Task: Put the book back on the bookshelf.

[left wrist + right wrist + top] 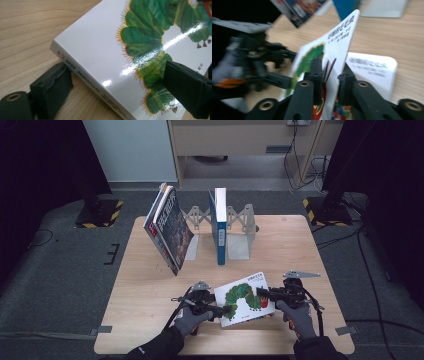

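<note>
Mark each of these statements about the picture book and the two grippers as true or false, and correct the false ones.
1. The right gripper is shut on the front cover of the caterpillar picture book. True.
2. The left gripper pinches the book's spine. False: its jaws stand open on either side of the spine corner, without pressing.
3. The cover is lifted, with a white page showing under it. True.
4. The blue book lies flat on the table. False: it stands upright in the grey book stand.
5. The dark books at the left stand straight. False: they lean.
</note>
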